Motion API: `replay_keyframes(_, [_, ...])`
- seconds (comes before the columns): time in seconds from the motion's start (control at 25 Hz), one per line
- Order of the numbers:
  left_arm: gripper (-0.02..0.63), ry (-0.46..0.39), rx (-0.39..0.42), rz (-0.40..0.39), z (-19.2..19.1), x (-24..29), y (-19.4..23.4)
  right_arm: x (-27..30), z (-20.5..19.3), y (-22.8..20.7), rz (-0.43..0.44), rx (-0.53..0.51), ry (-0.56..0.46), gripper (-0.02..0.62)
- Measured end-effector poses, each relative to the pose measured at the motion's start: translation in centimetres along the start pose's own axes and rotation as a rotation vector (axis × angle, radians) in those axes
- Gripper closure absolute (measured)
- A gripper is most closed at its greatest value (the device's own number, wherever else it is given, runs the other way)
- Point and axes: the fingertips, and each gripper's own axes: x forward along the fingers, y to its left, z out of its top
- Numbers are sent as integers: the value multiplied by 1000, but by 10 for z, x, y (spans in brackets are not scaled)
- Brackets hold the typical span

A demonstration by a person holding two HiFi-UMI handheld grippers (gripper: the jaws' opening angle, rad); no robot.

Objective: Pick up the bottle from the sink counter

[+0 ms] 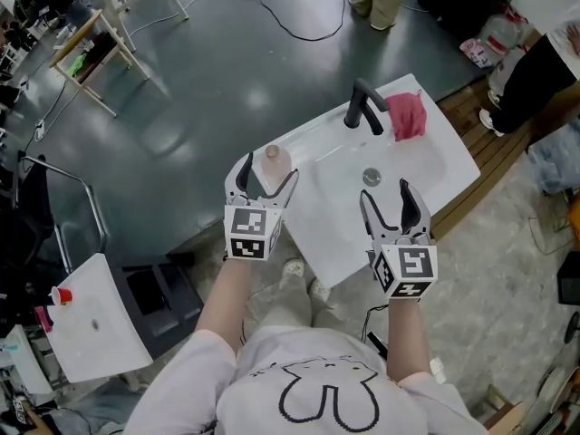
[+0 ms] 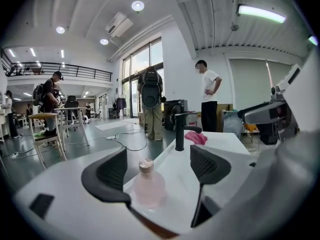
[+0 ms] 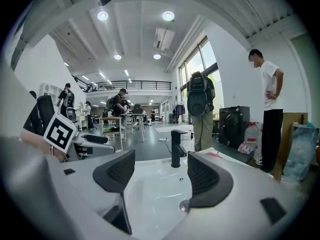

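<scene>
A small pale pink bottle (image 1: pixel 274 159) with a round cap stands on the left corner of the white sink counter (image 1: pixel 335 243). My left gripper (image 1: pixel 268 176) is open, its jaws reaching to either side of the bottle without touching it. In the left gripper view the bottle (image 2: pixel 148 186) stands upright between and just ahead of the open left gripper (image 2: pixel 160 166). My right gripper (image 1: pixel 386 196) hovers open and empty over the basin's front right. The right gripper view shows the right gripper (image 3: pixel 160 173) above the basin (image 3: pixel 155 194).
A black faucet (image 1: pixel 364 107) rises at the counter's back, with a pink cloth (image 1: pixel 407 114) beside it and a drain (image 1: pixel 371 177) in the basin. People stand beyond the sink (image 2: pixel 150 104). A small white table (image 1: pixel 91 324) with a red cup sits lower left.
</scene>
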Motion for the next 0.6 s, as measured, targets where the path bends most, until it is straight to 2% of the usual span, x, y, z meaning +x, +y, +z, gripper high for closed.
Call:
replay_keyframes(0.16, [207,15,-21,11,-10,17,15,9,-6,2,-14,13,24,275])
replay_keyframes(0.4, [209,44,-33,-21,-27,46,25,27,-10,4,-20,39,44,275])
replay_keyframes(0.6, [252,41,-13,-37,-40,64,25,39,-14,9,-6,39,65,275])
